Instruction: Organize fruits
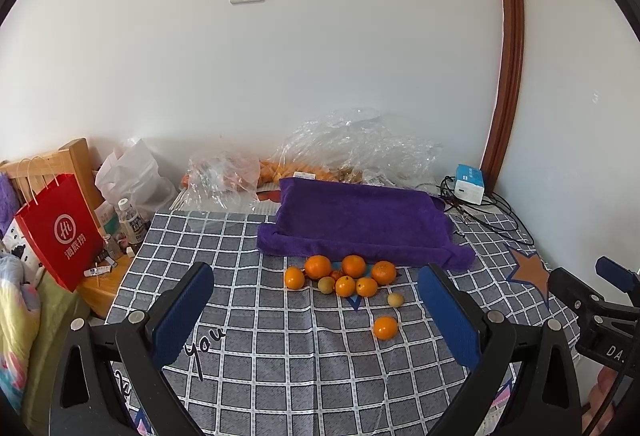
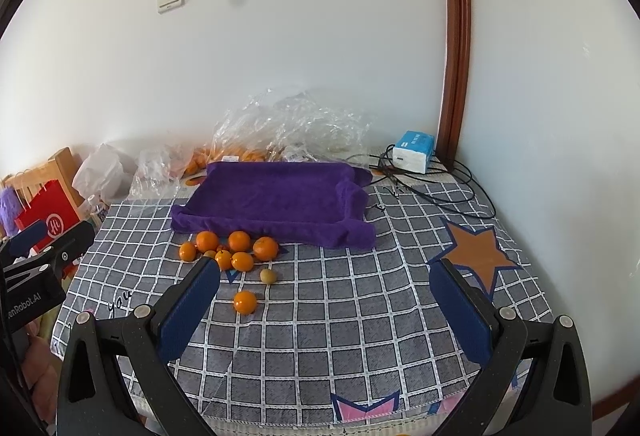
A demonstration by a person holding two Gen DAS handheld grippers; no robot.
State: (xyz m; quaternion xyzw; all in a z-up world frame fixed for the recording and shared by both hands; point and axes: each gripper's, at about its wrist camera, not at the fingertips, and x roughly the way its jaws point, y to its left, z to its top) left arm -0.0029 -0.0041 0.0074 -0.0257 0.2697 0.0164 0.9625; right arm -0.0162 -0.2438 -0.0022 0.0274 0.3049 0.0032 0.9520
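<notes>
Several oranges [image 1: 354,266] [image 2: 239,241] lie clustered on the checked tablecloth [image 1: 280,316] just in front of a tray draped in a purple towel [image 1: 360,224] [image 2: 276,200]. One orange [image 1: 385,327] [image 2: 245,302] lies alone, nearer to me. Two small yellow-green fruits [image 1: 395,299] [image 2: 267,275] lie among them. My left gripper [image 1: 316,300] is open and empty, held above the cloth in front of the fruit. My right gripper [image 2: 326,288] is open and empty, to the right of the fruit. Each gripper shows at the edge of the other's view.
Crumpled clear plastic bags [image 1: 352,144] [image 2: 288,128] with more fruit lie behind the tray by the wall. A blue-white tissue pack [image 1: 469,183] [image 2: 413,151] and black cables [image 2: 440,184] are at the back right. A red paper bag [image 1: 60,232], a bottle [image 1: 130,222] and a white bag [image 1: 132,176] stand left of the table.
</notes>
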